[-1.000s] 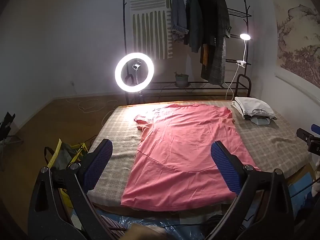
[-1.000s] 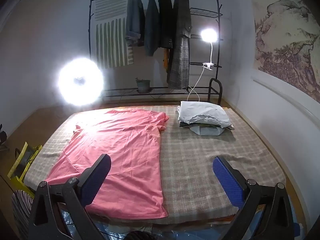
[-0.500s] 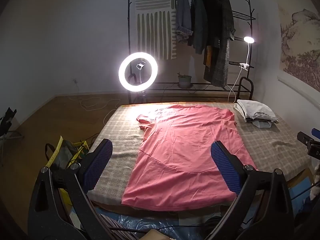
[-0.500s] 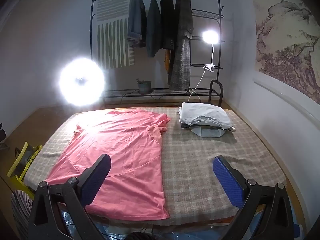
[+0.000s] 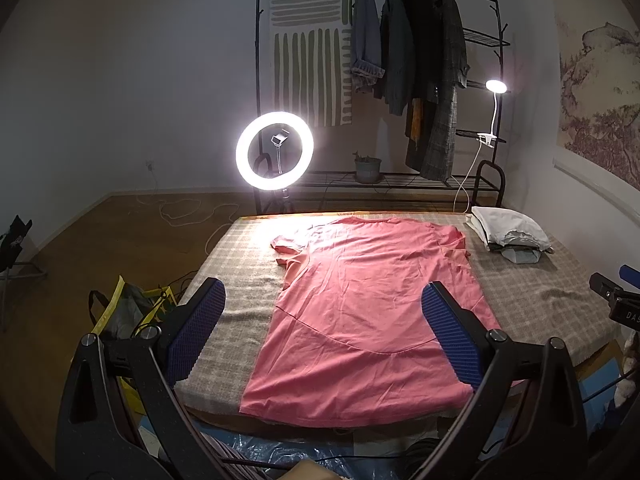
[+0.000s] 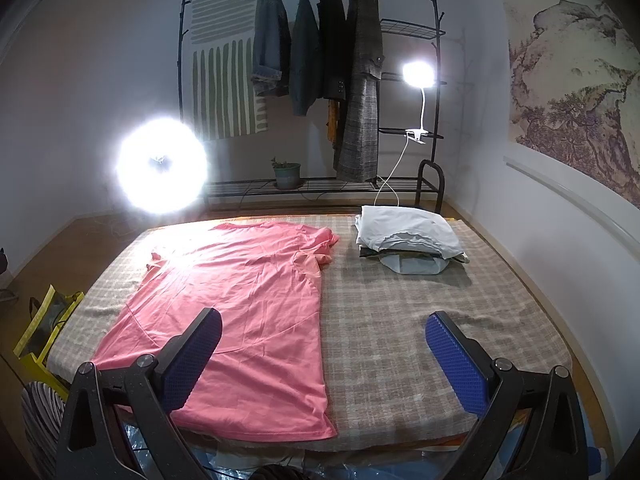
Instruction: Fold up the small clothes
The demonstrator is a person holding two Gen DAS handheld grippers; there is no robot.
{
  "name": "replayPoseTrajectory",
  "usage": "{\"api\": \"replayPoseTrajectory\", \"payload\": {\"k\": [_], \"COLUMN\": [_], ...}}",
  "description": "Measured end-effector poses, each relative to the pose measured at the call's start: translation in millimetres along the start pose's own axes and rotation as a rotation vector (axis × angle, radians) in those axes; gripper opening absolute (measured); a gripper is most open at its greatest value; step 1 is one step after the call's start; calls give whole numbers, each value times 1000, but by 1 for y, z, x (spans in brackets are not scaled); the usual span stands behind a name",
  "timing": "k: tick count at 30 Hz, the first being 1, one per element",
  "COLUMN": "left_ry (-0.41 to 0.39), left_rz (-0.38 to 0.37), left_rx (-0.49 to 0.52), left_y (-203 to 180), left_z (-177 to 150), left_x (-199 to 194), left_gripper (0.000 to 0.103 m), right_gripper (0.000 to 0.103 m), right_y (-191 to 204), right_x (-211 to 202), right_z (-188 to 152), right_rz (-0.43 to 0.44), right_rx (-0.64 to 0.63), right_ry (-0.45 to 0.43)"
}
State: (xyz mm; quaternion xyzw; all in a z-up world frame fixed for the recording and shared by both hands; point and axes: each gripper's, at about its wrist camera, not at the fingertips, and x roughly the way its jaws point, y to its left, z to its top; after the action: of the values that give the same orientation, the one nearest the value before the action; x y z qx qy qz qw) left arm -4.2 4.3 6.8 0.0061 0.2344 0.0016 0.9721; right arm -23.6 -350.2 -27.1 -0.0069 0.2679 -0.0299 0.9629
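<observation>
A pink T-shirt (image 5: 368, 312) (image 6: 244, 308) lies spread flat on the checked bed cover (image 5: 240, 280) (image 6: 408, 320), its hem at the near edge and its collar toward the far wall. Both sleeves are bunched up. My left gripper (image 5: 320, 332) hangs open above the near edge, its blue pads framing the shirt's lower half without touching it. In the right wrist view my right gripper (image 6: 322, 348) is open too, above the shirt's right hem side and the bare cover. In the left wrist view the right gripper's tip (image 5: 612, 300) shows at the right edge.
A stack of folded clothes (image 5: 512, 236) (image 6: 408, 240) sits at the bed's far right corner. A ring light (image 5: 274, 150), a clothes rack with hanging jackets (image 5: 400, 60) and a clip lamp (image 6: 418, 76) stand behind the bed. A yellow-edged bag (image 5: 128, 316) lies on the floor at the left.
Both grippers have drifted back and up slightly, so the bed looks a little farther away. The shirt has not moved and both grippers stay open.
</observation>
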Motion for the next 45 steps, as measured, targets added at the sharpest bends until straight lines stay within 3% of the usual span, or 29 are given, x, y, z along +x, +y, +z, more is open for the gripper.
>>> {"api": "replayPoseTrajectory", "payload": {"k": [32, 45], "left_ry": [-2, -20], "left_rz": [-3, 22], "left_rx": [0, 2], "left_y": [2, 10], "left_z": [1, 12], "left_x": [0, 2], "left_gripper": [100, 100], "right_gripper": [103, 103], "right_y": [3, 10], "right_x": [-1, 5], "right_z": [-1, 8], "right_rz": [-4, 41], "right_rx": [-12, -21], "right_ry": [-5, -22]}}
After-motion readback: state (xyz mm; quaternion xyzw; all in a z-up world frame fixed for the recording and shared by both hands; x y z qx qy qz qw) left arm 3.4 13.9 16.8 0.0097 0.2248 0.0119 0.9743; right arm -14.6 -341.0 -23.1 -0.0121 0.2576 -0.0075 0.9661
